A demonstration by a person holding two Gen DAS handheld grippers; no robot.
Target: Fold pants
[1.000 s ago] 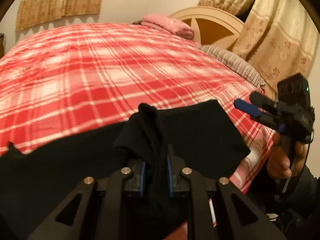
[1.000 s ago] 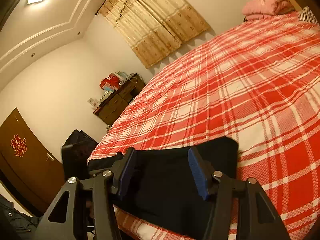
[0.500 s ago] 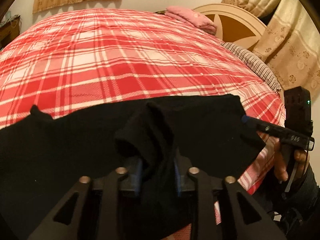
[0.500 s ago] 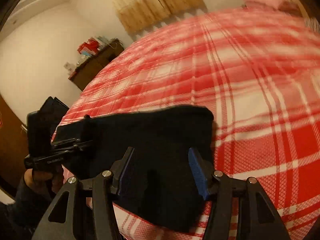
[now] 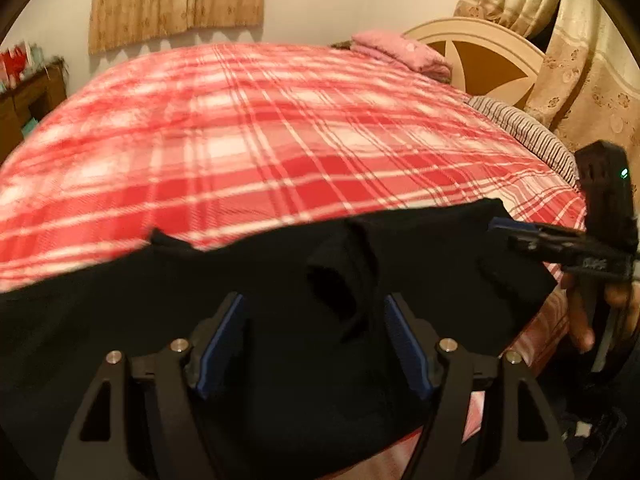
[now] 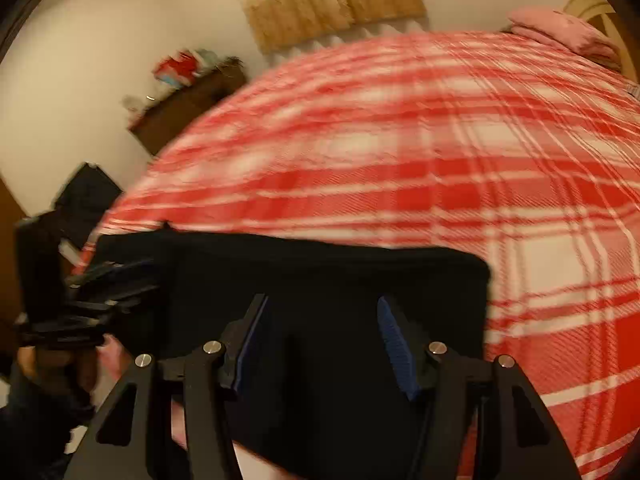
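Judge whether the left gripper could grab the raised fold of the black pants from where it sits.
Probably yes: the left gripper is open, the raised fold stands between its fingers, nothing blocking.

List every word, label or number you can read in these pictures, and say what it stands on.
None can be read.
Right gripper: pale lettering on its side, too blurred.
Red items on the dresser: any print is blurred.
Black pants: no label showing.

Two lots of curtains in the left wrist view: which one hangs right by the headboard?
The long floral curtain at the right edge, draping down past the headboard. The short curtain hangs on the far wall beyond the bed, well away from it.
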